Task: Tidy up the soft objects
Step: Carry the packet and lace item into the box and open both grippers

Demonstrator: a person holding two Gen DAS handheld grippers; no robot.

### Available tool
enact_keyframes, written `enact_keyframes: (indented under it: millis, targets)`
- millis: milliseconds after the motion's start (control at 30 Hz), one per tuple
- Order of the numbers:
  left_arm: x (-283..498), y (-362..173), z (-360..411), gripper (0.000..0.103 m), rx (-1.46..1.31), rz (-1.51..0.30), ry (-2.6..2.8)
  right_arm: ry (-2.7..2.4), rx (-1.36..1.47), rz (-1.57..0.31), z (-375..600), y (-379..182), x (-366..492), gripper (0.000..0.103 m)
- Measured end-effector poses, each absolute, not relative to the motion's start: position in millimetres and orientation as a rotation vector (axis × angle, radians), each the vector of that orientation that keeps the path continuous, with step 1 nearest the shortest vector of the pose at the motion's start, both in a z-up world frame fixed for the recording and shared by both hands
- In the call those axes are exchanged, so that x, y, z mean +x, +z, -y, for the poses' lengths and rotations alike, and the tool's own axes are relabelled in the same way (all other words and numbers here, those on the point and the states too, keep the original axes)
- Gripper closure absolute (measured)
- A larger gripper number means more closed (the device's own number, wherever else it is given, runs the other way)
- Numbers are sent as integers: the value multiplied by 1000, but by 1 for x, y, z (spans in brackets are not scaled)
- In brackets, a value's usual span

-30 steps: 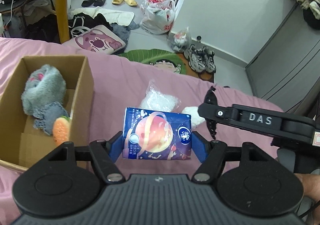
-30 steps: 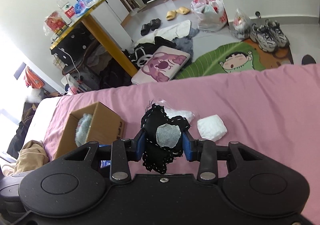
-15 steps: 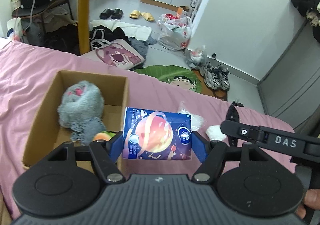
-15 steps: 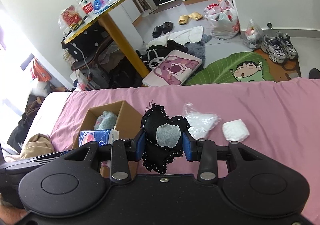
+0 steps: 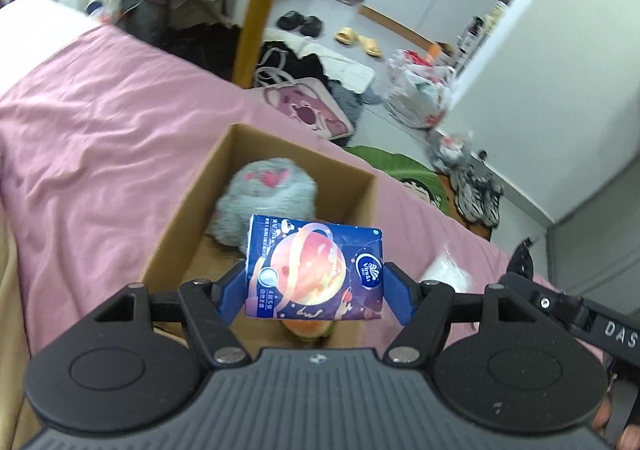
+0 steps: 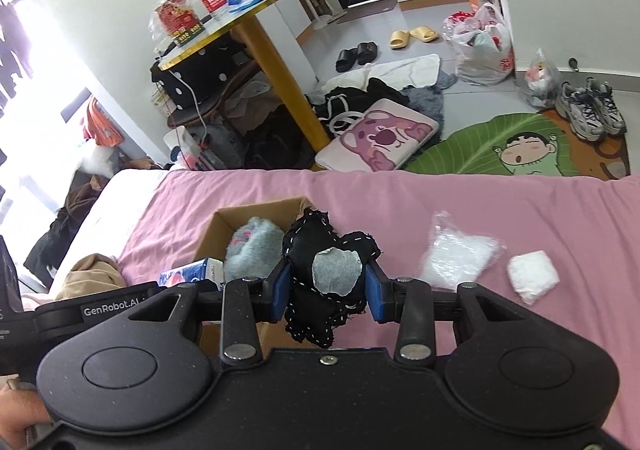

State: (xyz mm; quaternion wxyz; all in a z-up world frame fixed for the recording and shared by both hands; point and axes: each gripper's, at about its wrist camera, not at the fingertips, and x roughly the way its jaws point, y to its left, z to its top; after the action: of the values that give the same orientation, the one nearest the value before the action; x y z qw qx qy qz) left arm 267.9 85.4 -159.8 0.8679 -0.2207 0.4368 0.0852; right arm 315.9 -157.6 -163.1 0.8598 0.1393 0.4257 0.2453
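Observation:
My left gripper (image 5: 316,292) is shut on a blue tissue pack (image 5: 316,266) printed with a planet, held above the open cardboard box (image 5: 188,218) on the pink bed. Inside the box lie a grey plush toy (image 5: 266,194) and an orange soft item (image 5: 308,328), mostly hidden under the pack. My right gripper (image 6: 328,290) is shut on a black stitched plush (image 6: 326,246) with a grey patch, just right of the same cardboard box (image 6: 218,226). The tissue pack (image 6: 192,272) shows at the box's left side in the right wrist view.
A clear plastic bag (image 6: 460,254) and a white folded soft pad (image 6: 532,276) lie on the pink bedsheet (image 6: 520,218) to the right. Beyond the bed edge the floor holds a pink cushion (image 6: 380,136), a green mat, shoes and bags. A yellow-legged table (image 6: 276,62) stands behind.
My left gripper has carried the tissue pack leftward until it hangs over the box. The right gripper with the black plush has also shifted left, closer to the box.

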Motion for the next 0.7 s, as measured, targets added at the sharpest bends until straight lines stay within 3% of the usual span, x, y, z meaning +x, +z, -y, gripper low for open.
enact_keyframes:
  millis: [700]
  targets:
    - [285, -198, -125, 33, -518, -1017, 330, 654, 314, -962, 94, -180, 332, 65]
